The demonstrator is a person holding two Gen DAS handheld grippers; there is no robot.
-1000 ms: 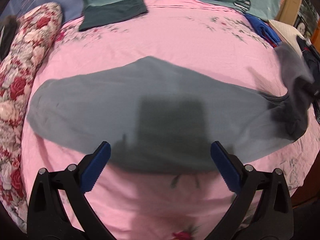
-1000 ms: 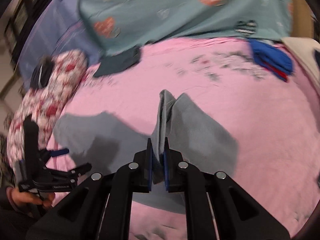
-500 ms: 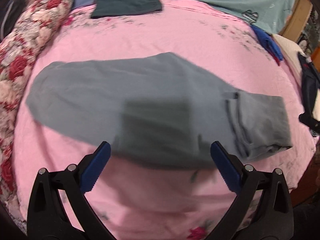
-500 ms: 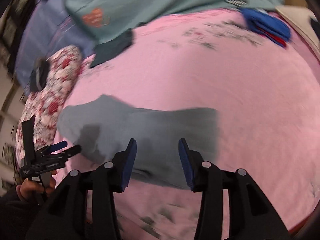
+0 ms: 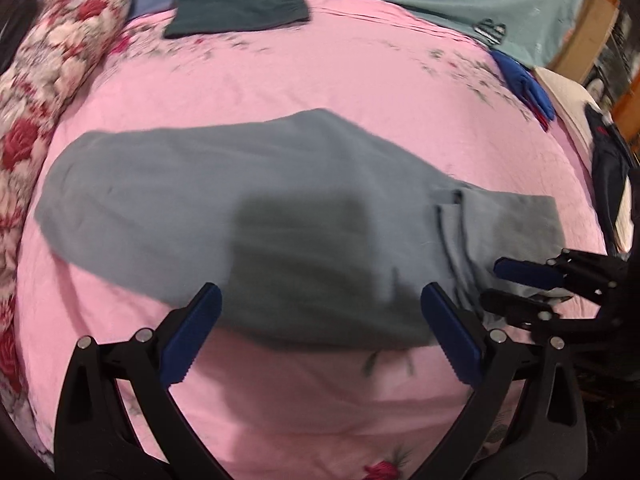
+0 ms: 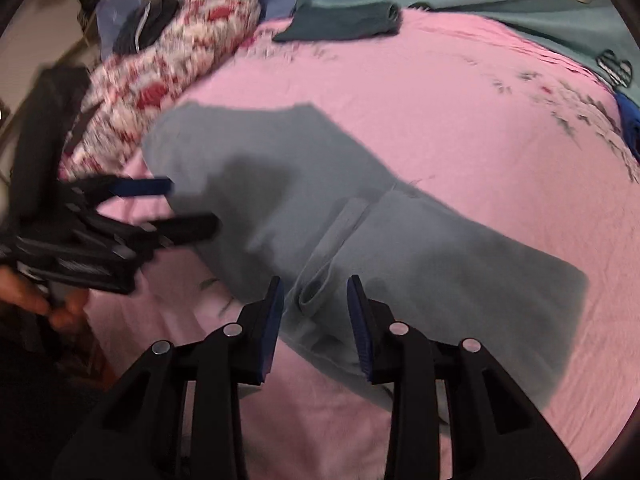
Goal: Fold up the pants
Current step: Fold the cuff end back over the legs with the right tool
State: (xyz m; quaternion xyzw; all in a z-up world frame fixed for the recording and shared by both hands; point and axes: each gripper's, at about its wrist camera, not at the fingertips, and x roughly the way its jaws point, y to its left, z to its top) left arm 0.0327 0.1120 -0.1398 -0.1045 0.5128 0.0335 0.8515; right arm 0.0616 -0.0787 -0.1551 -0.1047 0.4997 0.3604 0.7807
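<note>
pants [image 5: 248, 208]: grey, flat on the pink bedsheet [image 5: 360, 92], long axis running left-right, one end doubled back over itself at the right
fold edge [image 6: 340, 236]: raised seam across the cloth, just ahead of the right fingers
left gripper [image 5: 320, 332]: fingers spread wide, empty; near hem of the pants lies between the tips, contact cannot be told
right gripper [image 6: 316, 312]: fingers parted, nothing pinched; tips straddle the bunched fold at the near edge, hovering or touching cannot be told
cross-view: right gripper seen at the folded end from the left wrist camera, jaws apart
surroundings: floral pillow [image 5: 52, 72] left, dark green folded garment [image 5: 240, 10] far side, blue cloth [image 5: 524, 84] right
</note>
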